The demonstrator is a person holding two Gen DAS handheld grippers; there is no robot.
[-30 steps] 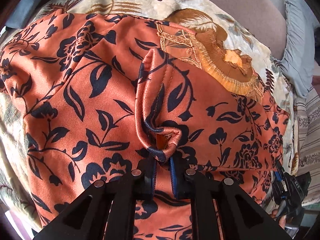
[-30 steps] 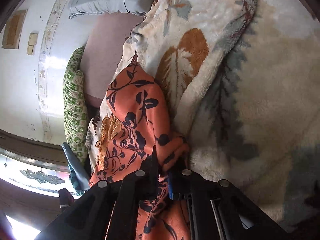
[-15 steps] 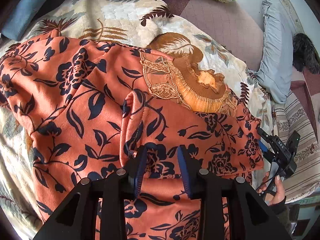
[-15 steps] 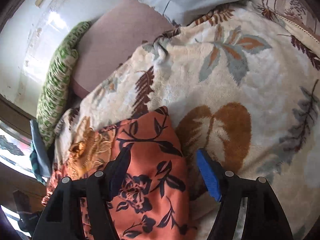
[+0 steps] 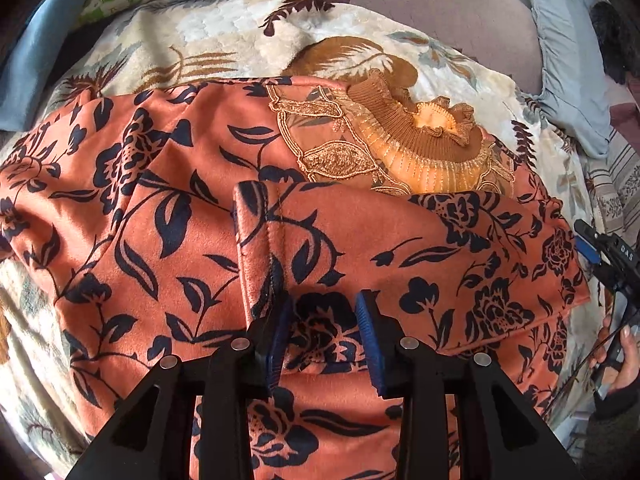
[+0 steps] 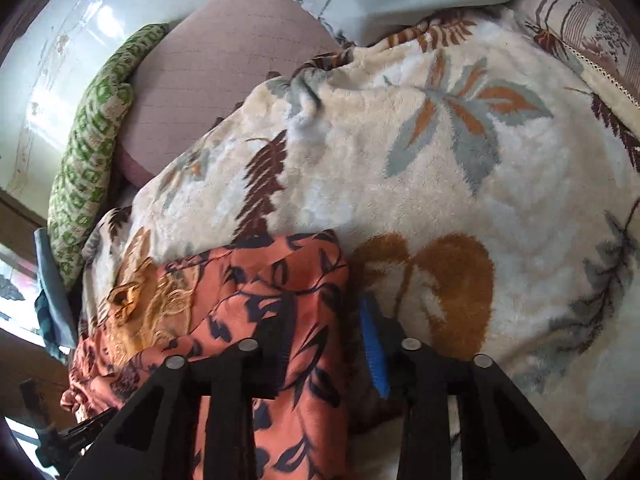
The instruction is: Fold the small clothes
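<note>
The orange floral garment (image 5: pixel 192 216) lies spread on a cream leaf-patterned blanket (image 5: pixel 224 28) covering a bed; its gold embroidered collar (image 5: pixel 404 136) points toward the far side, and one sleeve (image 5: pixel 400 248) is laid across the front. Beyond the blanket sit a mauve quilted cushion (image 6: pixel 224 80), a green patterned pillow (image 6: pixel 92 152) against a pale tiled wall (image 6: pixel 52 60), and a grey-blue pillow (image 5: pixel 568 64); striped bedding (image 5: pixel 616 188) shows at the edge. The left gripper (image 5: pixel 324 336) hovers over the cloth, fingers spread apart and holding nothing; the right gripper (image 6: pixel 328 344) sits at the garment's edge, its fingers likewise parted, fabric lying loosely between them.
</note>
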